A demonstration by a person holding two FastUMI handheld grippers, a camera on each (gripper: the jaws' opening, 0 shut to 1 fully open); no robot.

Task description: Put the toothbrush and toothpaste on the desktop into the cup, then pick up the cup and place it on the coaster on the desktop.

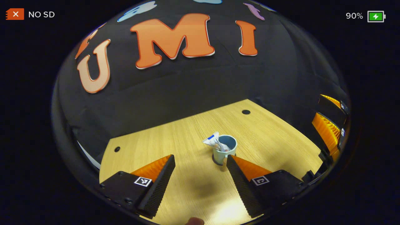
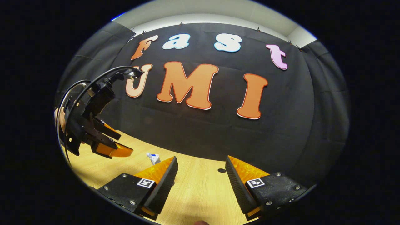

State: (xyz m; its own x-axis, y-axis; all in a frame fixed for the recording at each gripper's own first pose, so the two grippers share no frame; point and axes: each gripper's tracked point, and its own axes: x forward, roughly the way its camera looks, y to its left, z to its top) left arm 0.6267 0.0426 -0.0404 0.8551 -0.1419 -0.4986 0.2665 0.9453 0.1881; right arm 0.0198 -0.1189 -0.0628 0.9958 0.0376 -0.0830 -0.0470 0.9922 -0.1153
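Currently: cup (image 1: 225, 148), toothpaste (image 1: 213, 141) inside, stands on the coaster (image 1: 215, 161) mid-bench (image 1: 275, 137), toward its far edge. My left tongs (image 1: 200, 162) and right tongs (image 2: 200, 164) both gape empty. I judge placement done; next, withdraw clear.

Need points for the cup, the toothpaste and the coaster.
cup (image 1: 222, 153): left gripper view, on its outer wall below the rim.
toothpaste (image 1: 211, 140): left gripper view, on the crimped end sticking out over the cup's rim.
coaster (image 1: 215, 162): left gripper view, on the dark edge under the cup's base.
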